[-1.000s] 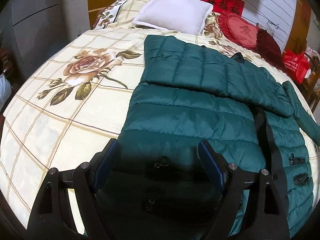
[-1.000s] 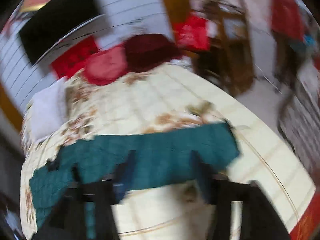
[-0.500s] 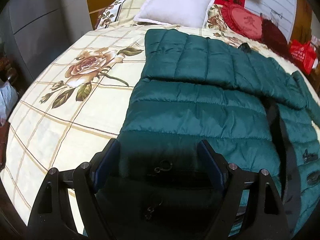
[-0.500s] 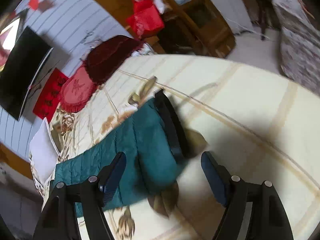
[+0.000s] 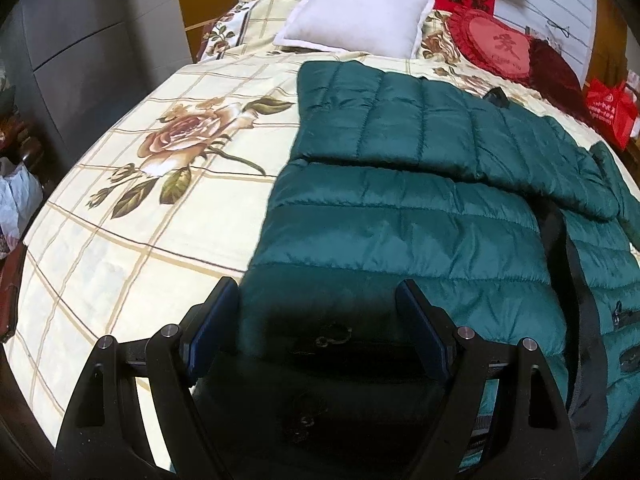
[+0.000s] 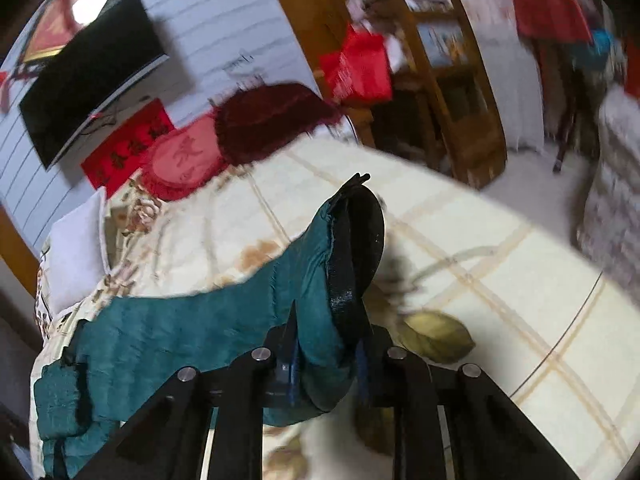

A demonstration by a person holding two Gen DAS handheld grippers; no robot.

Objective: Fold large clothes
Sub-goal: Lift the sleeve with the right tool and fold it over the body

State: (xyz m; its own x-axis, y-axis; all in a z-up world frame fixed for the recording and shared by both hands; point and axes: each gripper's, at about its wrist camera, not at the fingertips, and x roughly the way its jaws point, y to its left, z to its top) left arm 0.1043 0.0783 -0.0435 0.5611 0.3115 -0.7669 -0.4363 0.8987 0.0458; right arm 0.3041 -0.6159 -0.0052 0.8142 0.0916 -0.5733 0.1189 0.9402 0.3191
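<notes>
A dark green quilted puffer jacket (image 5: 400, 216) lies on the bed, one sleeve folded across its upper body. My left gripper (image 5: 320, 312) is open, its fingers straddling the jacket's near hem without pinching it. In the right wrist view, my right gripper (image 6: 326, 354) is shut on the jacket's other sleeve (image 6: 224, 328) near its black cuff (image 6: 352, 240), which stands lifted above the bedspread.
The floral cream bedspread (image 5: 132, 184) covers the bed. A white pillow (image 5: 356, 20) and red cushions (image 5: 500, 44) sit at the head. A red bag (image 5: 608, 108) and wooden shelf (image 6: 452, 92) stand beside the bed, a TV (image 6: 92, 76) on the wall.
My right gripper has closed on the sleeve near its cuff and lifted it off the bed. My left gripper has stayed open over the hem, shifting only slightly.
</notes>
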